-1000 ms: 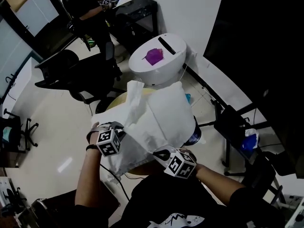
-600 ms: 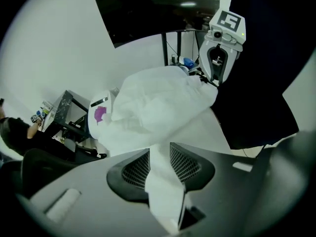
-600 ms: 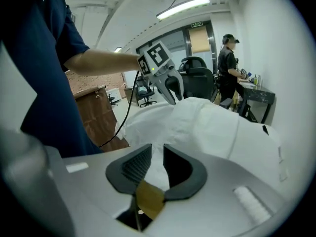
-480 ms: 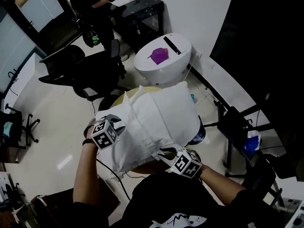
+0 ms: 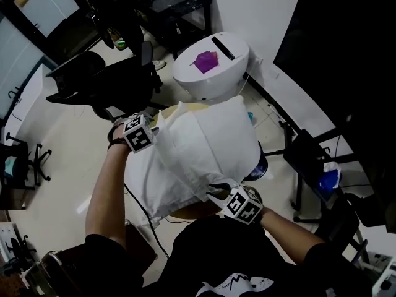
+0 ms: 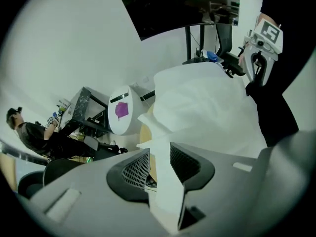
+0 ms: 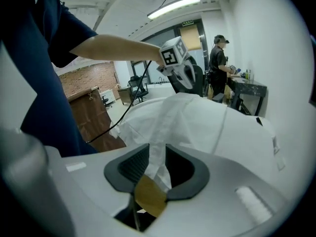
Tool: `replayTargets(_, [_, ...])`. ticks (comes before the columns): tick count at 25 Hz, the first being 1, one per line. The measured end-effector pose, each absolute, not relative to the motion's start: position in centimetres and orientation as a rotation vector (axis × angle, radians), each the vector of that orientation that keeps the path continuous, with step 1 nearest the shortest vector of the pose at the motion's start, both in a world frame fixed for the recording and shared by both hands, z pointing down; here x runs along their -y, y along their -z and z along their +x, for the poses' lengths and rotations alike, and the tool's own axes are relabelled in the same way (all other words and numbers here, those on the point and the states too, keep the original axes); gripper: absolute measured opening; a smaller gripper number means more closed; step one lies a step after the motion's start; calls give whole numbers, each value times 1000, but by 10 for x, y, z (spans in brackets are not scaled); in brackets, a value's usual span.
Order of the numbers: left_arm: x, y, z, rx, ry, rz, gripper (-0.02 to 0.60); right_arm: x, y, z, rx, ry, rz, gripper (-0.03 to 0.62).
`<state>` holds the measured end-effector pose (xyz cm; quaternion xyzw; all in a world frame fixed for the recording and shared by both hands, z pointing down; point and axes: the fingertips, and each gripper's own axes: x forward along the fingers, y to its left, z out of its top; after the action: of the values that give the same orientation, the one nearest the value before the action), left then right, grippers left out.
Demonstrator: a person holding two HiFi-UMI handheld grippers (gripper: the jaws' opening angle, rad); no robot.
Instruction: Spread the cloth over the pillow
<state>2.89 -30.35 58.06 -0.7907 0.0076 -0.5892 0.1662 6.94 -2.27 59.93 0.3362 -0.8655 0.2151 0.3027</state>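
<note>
The white cloth lies draped over the pillow at frame centre, hiding it. The left gripper, at its upper-left edge, and the right gripper, at its lower right, have just been opening their jaws; both now stand released, a fold of cloth loose between each pair.

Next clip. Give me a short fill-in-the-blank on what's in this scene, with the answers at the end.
The cloth is ___ in colour.
The object on the round white stand is ___.
The office chair left of that stand is ___.
Missing words: white; purple; black.
</note>
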Motion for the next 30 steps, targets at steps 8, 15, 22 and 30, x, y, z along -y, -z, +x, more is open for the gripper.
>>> replayTargets(8, [335,-602,28,-212,1741,-2355,138,30,-637,55,2209,-653,859,153])
replayTargets(15, [337,-605,24,-215,1738,-2365,146,38,-656,45,2090,-628,832,150])
replayTargets(22, [341,-599,27,-265,1693,-2481,146,38,-646,40,2120,-612,807,12])
replayTargets(30, [364,-598,37,-577,1664,-2969,143,22,-619,31,2193,-564,744,12])
